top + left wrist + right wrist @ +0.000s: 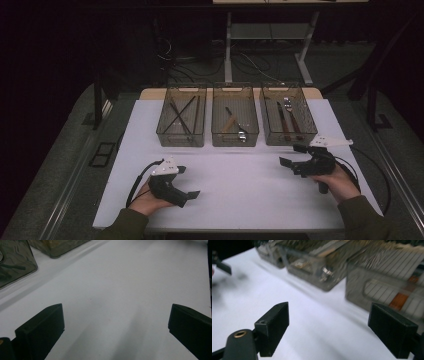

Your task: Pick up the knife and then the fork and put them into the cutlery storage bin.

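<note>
The right gripper (291,154) hovers low over the white table (240,195) with its jaws wide apart and nothing between them. The right bin (288,114) stands just beyond it, near but not touching. The left gripper (188,182) rests near the front edge, also open and empty, well apart from the bins. Between both grippers the table is free. The bin is of dark clear plastic, with a fork (288,106) and brown-handled pieces inside.

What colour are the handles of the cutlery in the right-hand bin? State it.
Brown, on the cutlery in the right-hand bin; clearest in the high view.
</note>
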`<state>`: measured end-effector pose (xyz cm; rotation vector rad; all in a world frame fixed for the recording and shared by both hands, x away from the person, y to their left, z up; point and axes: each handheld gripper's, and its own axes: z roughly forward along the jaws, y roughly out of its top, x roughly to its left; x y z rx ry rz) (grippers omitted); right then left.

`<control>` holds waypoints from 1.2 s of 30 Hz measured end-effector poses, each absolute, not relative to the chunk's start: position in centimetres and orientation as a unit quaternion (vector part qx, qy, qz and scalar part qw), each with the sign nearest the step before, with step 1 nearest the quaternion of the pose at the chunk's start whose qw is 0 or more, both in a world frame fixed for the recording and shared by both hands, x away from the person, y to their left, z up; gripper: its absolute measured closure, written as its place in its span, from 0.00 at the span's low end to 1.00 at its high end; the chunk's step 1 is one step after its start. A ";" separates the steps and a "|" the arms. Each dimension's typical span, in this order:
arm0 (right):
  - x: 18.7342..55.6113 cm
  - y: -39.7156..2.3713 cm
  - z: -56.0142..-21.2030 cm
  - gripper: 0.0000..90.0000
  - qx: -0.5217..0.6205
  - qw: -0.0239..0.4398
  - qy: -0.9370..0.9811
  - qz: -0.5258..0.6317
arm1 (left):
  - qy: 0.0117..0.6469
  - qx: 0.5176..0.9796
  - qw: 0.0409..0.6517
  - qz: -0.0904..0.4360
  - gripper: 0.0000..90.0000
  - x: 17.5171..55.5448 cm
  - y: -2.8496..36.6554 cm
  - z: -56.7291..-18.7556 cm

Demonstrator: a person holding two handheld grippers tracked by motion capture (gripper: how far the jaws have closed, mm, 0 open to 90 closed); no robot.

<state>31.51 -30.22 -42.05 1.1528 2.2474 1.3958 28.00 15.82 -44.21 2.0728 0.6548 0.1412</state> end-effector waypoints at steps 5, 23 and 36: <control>29.8 -29.9 -43.0 0.19 0.384 0.120 0.787 0.468 | 0.267 0.843 0.464 0.058 0.00 28.0 15.8 -44.2; 26.4 -29.1 -45.1 0.19 0.363 0.099 0.810 0.450 | 0.266 0.842 0.466 0.058 0.00 27.9 15.9 -44.1; 26.3 -29.2 -45.1 0.19 0.351 0.104 0.818 0.443 | 0.265 0.844 0.462 0.057 0.00 27.9 15.8 -44.1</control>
